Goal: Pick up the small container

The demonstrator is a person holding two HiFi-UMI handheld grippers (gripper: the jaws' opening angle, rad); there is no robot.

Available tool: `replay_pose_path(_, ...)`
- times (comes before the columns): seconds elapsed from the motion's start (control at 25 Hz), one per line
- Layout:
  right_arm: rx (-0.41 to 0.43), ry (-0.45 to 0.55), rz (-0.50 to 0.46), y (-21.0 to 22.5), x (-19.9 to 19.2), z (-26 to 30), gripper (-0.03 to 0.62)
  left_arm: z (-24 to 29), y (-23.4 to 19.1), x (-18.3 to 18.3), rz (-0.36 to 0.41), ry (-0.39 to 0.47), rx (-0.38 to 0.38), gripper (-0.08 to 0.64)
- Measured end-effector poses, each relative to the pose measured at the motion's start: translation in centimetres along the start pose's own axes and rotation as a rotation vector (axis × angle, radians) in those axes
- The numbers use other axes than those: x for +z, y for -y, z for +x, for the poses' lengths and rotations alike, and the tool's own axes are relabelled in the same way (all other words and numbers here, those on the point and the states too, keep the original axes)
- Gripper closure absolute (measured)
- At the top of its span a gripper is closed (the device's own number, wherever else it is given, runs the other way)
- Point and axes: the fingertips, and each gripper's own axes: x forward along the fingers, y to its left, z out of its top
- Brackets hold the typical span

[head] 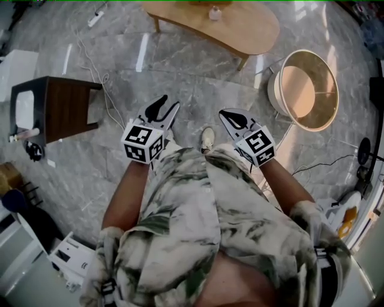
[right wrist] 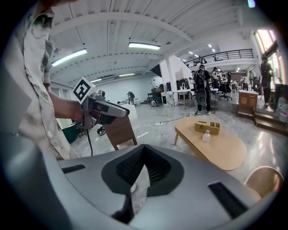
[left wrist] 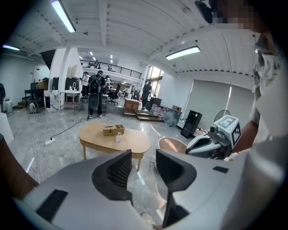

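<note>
The small container (head: 214, 13) is a little pale bottle standing on an oval wooden table (head: 252, 30) well ahead of me. It also shows in the left gripper view, small container (left wrist: 118, 137), and in the right gripper view, small container (right wrist: 206, 136), next to a wooden box (right wrist: 207, 127). My left gripper (head: 165, 108) is held at waist height, far short of the table, jaws open with only floor between them (left wrist: 144, 157). My right gripper (head: 228, 114) hangs beside it, its jaws shut and empty (right wrist: 143, 148).
A dark wooden side table (head: 60, 105) stands at my left, with a white cable (head: 96, 66) trailing over the marble floor. A large round lampshade (head: 303, 90) lies at the right by the oval table's end. People stand far off in the hall (left wrist: 95, 94).
</note>
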Motion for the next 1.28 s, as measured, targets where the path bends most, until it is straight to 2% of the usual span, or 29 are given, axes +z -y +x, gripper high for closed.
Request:
replay_pose_path(0.28,-0.074,-0.007,0.039,3.0,1.9,2.5,0.572,3.2,-3.9,2.9,0.030,-0.004,-0.044,0.383)
replay_pose_path(0.64,-0.232,-0.001,0.130,8.6,8.7,9.4,0.572,10.1,-13.4,8.6,0.133,-0.069,-0.191,0.383)
replay_pose_path(0.92,-0.330,0.002,0.192,11.4,11.6,14.0,0.572,16.1,-18.0,10.8,0.205,-0.117,-0.311,0.383)
replay_pose_path(1.04,-0.363,0.016,0.230,12.7,12.1,14.8,0.572,18.9,-19.3,11.3,0.214,-0.130,-0.326,0.383)
replay_pose_path(1.28,-0.365,-0.009,0.281,17.5,10.6,15.6,0.572,26.6,-20.6,12.3,0.219,-0.150,-0.321,0.383)
